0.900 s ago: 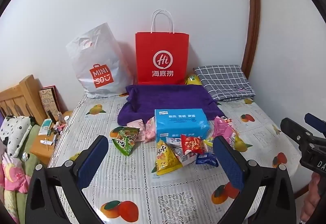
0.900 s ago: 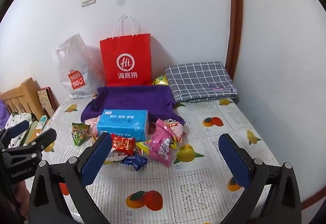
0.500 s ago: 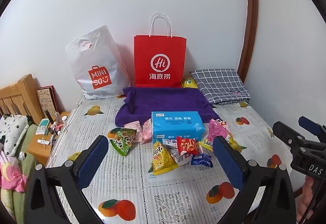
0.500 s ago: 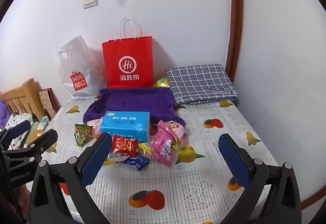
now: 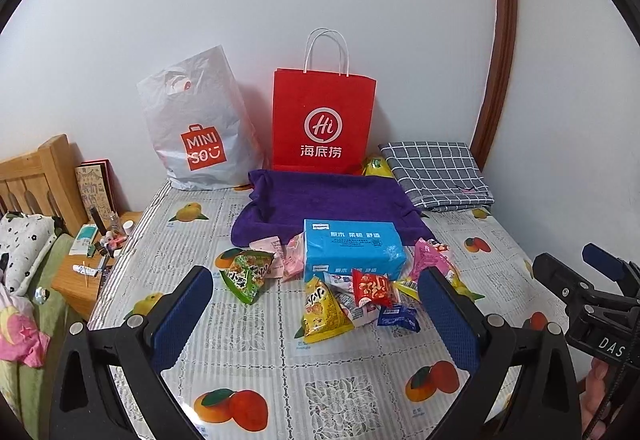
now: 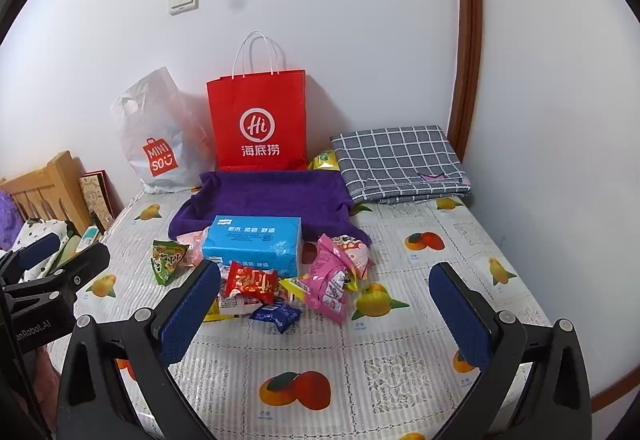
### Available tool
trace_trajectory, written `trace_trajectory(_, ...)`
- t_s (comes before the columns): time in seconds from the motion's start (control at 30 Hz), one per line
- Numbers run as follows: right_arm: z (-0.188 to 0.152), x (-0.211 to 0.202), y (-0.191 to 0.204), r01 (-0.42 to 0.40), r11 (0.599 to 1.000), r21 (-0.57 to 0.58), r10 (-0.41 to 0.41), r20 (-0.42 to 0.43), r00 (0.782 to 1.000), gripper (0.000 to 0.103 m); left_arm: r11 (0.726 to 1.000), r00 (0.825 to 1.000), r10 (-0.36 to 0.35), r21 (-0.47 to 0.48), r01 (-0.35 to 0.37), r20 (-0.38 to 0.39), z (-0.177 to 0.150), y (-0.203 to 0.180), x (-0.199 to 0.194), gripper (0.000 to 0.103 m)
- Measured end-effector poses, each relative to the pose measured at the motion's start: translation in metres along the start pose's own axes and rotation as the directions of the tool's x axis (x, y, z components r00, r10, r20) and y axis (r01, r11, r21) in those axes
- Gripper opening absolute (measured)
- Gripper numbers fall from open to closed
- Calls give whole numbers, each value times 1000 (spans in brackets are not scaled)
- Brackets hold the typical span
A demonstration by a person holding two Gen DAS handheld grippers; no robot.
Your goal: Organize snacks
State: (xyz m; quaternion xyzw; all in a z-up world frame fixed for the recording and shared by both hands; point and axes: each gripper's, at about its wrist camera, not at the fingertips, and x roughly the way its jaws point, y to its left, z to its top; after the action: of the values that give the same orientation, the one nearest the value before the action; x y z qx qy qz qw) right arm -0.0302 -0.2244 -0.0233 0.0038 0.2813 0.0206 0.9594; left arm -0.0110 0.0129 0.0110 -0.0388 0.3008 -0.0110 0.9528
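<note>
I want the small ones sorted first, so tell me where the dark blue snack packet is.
In both wrist views the dark blue snack packet lies at the near edge of the snack pile, just in front of the red packet and left of the pink bag.

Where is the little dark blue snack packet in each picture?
Left wrist view: the dark blue snack packet lies near the middle, just left of the right-hand finger.
Right wrist view: it lies left of centre, just right of the left-hand finger.
Shared landmark: the blue tissue pack sits behind it in both.
</note>
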Motion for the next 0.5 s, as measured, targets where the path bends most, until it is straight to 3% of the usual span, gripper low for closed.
trace_trajectory(0.5,-1,-3,1,-1,1000,-2,1,11,1000,103,1000,1000,0,2,0,1,-3,1,-1,103)
